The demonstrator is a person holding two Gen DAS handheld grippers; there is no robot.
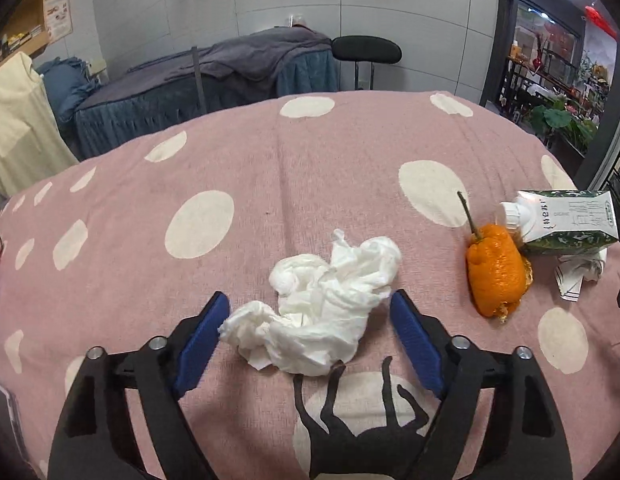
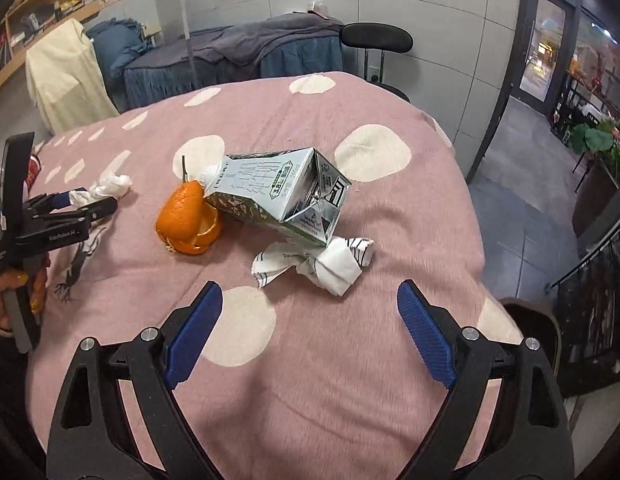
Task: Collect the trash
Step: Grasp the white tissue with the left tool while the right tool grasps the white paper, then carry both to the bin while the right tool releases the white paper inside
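A crumpled white tissue (image 1: 322, 304) lies on the pink spotted tablecloth (image 1: 270, 168). My left gripper (image 1: 310, 304) is open with its blue pads on either side of the tissue, low over the cloth. To the right lie an orange peel with a stem (image 1: 495, 270), a green and white milk carton (image 1: 566, 220) on its side and a crumpled striped wrapper (image 1: 574, 276). In the right wrist view my right gripper (image 2: 310, 296) is open and empty, just in front of the striped wrapper (image 2: 322, 264), the carton (image 2: 282, 196) and the peel (image 2: 188, 218). The left gripper (image 2: 98, 204) shows at the left, at the tissue (image 2: 106, 190).
The table edge curves away at the right, with dark floor (image 2: 522, 216) beyond. A red can (image 2: 32, 168) stands at the table's left edge. A black chair (image 2: 376, 40), a covered bed (image 2: 238, 56) and a cream-draped object (image 2: 66, 76) stand behind the table.
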